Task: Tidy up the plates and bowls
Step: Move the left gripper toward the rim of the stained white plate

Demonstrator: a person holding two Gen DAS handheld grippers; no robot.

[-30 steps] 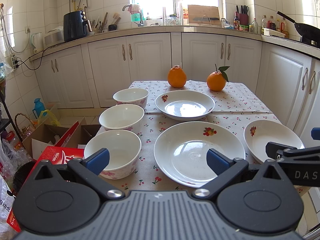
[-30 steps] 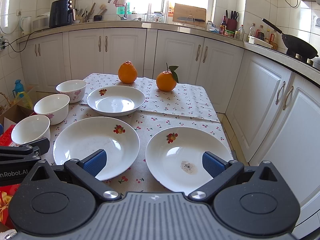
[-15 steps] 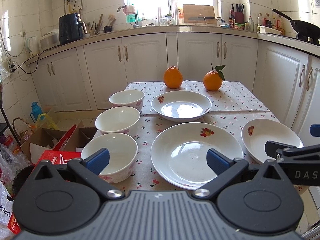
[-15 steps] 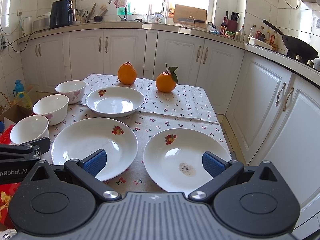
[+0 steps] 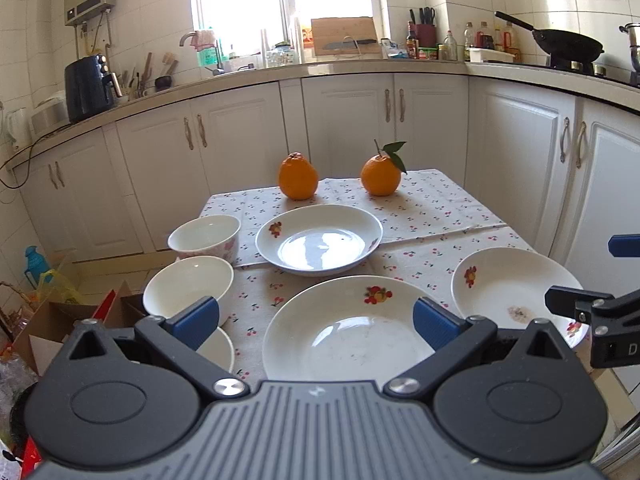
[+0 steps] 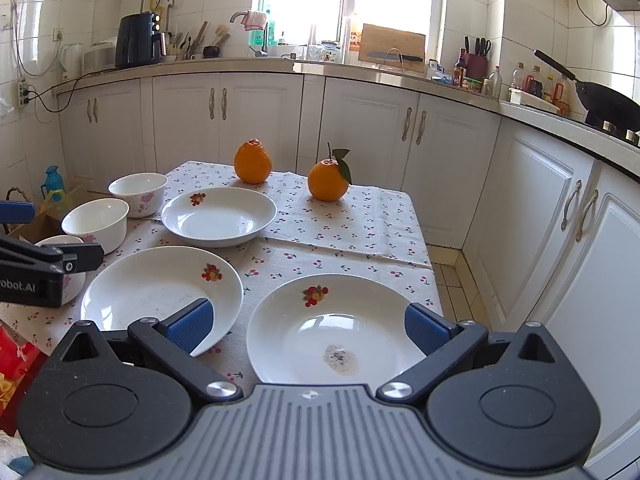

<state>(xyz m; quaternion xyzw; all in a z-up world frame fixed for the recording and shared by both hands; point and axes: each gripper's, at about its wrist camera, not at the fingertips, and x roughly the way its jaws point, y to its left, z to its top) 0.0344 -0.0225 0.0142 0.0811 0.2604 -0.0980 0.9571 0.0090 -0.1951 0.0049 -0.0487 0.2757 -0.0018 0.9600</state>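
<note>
Three white plates with fruit prints lie on the cherry-print tablecloth (image 5: 432, 216). My left gripper (image 5: 316, 320) stands open over the near middle plate (image 5: 348, 332). My right gripper (image 6: 308, 327) stands open over the stained right plate (image 6: 336, 332). The third plate (image 5: 319, 238) lies farther back. Along the left edge stand three white bowls in a row: the far bowl (image 5: 206, 236), the middle bowl (image 5: 188, 286), and the near bowl (image 5: 218, 346), half hidden behind my left finger. Neither gripper holds anything.
Two oranges (image 5: 298, 176) (image 5: 380, 176) sit at the far end of the table. White cabinets (image 6: 536, 208) run close along the right side and the back. Cardboard boxes (image 5: 52, 320) and a red box stand on the floor at the left.
Both grippers have moved in closer to the table, so the plates look larger. The nearest bowl has slid partly behind my left finger. Both grippers stay open.
</note>
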